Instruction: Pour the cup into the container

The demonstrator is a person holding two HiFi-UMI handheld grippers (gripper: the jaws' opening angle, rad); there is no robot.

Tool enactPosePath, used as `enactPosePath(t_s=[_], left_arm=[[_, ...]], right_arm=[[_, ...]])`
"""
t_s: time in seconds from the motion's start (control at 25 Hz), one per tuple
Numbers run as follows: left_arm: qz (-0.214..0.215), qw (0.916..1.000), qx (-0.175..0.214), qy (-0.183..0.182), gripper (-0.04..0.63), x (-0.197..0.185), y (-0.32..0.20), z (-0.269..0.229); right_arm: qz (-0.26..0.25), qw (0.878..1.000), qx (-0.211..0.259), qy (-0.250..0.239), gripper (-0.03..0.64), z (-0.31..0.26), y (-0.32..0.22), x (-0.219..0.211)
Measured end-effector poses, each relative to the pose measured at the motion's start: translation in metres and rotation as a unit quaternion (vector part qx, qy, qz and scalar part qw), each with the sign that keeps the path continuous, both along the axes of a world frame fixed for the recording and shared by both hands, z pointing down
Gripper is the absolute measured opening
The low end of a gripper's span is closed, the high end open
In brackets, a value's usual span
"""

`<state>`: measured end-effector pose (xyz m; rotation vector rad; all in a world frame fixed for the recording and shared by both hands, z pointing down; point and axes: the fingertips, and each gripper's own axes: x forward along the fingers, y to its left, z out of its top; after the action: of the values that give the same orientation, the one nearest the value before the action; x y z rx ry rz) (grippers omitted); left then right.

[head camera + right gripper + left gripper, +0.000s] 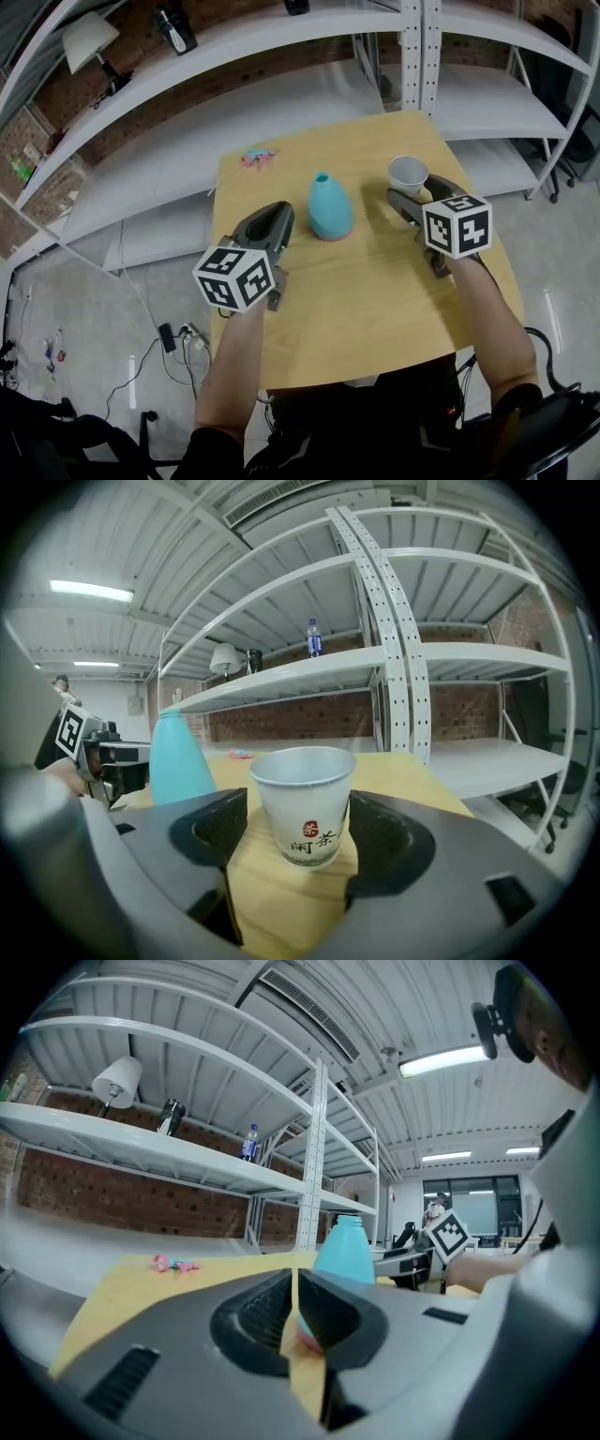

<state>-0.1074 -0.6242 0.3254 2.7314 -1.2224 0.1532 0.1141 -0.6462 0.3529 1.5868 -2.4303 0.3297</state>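
The cup (408,174), white paper, stands upright on the far right part of the wooden table (375,300). The teal container (329,208) stands mid-table, to the cup's left. The right gripper (298,829) has its jaws spread to either side of the cup, pads just clear of its wall. The left gripper (293,1288), near the container's left side, has its jaws pressed almost together on nothing. A small pink thing (257,157) lies near the table's far left corner.

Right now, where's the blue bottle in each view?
Head view: bottle near centre, slightly above the middle.
Left gripper view: bottle just right of centre.
Right gripper view: bottle at left, left of the cup.
Shared landmark: white shelf post.
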Motion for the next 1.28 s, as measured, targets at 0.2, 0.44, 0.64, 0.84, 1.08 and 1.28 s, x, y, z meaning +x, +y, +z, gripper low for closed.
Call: enactPosePath(t_s=[0.2, 0.44, 0.64, 0.84, 1.08, 1.28], left_arm=[[0.005, 1.0, -0.002, 0.003, 0.002, 0.001, 0.001, 0.005], [0.007, 0.9999, 0.005, 0.008, 0.002, 0.001, 0.0, 0.004], [0.012, 0.9999, 0.002, 0.003, 0.002, 0.002, 0.001, 0.009], [0.015, 0.9998, 0.005, 0.007, 0.002, 0.004, 0.002, 0.008], [0.014, 0.9998, 0.005, 0.011, 0.002, 0.001, 0.003, 0.006], [0.007, 0.9999, 0.009, 0.01, 0.002, -0.004, 0.005, 0.004]], right_arm=[[0.009, 1.0, -0.008, 0.001, 0.327, 0.001, -0.005, 0.002], [0.012, 1.0, -0.01, 0.002, 0.314, 0.002, -0.006, 0.003], [0.008, 1.0, -0.007, 0.003, 0.307, -0.003, -0.005, 0.002], [-0.011, 0.999, 0.014, 0.036, 0.301, -0.02, 0.0, -0.007], [-0.032, 0.997, 0.039, 0.055, 0.296, -0.045, 0.005, -0.023], [-0.052, 0.992, 0.068, 0.089, 0.296, -0.071, 0.011, -0.038]])
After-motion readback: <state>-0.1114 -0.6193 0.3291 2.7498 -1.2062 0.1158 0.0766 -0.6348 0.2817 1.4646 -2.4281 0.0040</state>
